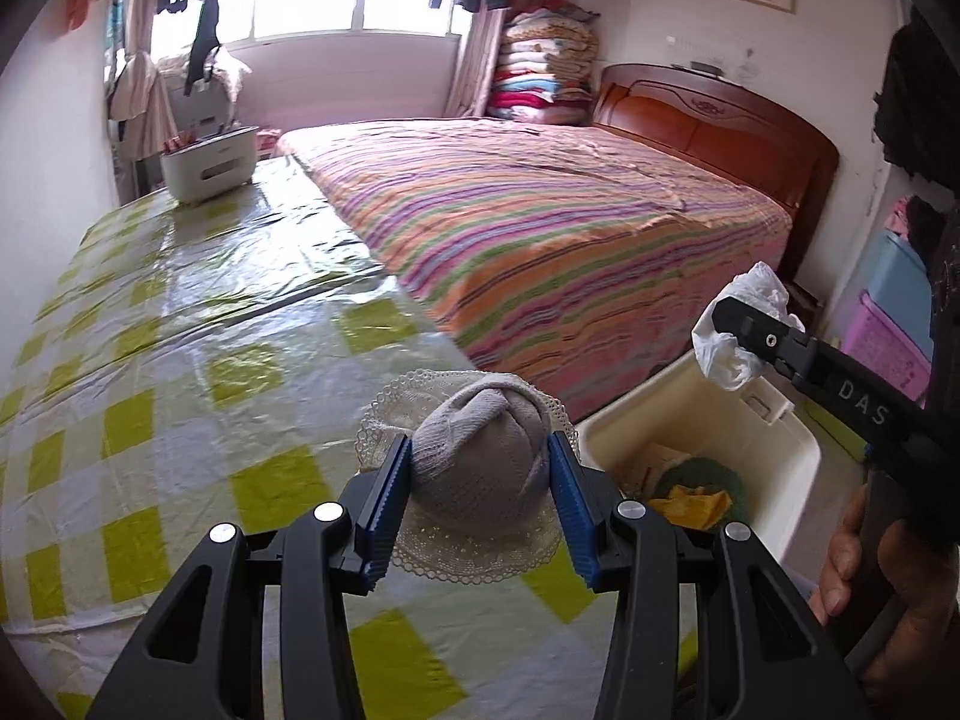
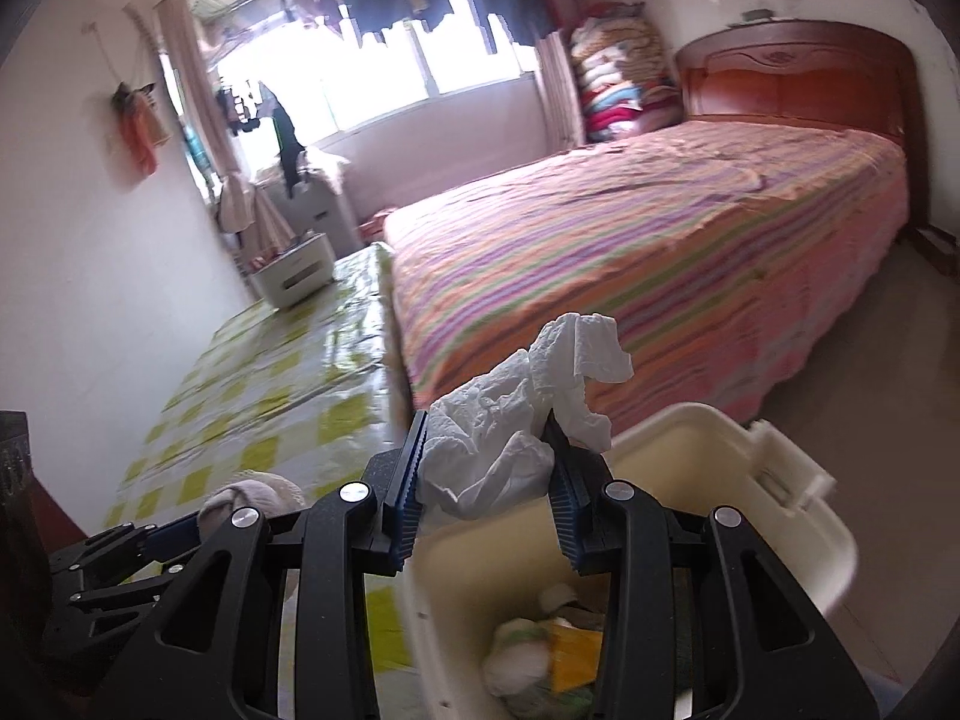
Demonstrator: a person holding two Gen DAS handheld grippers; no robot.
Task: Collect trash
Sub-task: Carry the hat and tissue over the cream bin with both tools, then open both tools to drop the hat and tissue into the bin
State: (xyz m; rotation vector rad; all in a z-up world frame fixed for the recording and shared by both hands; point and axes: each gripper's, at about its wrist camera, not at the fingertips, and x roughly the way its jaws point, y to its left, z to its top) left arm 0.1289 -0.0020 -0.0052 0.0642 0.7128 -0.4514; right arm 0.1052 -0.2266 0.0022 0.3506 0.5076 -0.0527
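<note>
Both wrist views close, angled down – sharing bin [image 1: 708, 420], bed [image 2: 690, 240]

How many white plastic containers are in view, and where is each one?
2. A white bin stands open on the floor beside the table, below the right gripper, with trash inside. A smaller white box sits at the table's far end near the window. Others may be hidden.

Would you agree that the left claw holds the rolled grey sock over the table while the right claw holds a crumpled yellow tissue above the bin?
Not quite: the tissue in the right claw is white, not yellow, as the right wrist view shows. The rest stands: the left claw holds the rolled grey sock over the table, and the tissue is above the bin.
</note>
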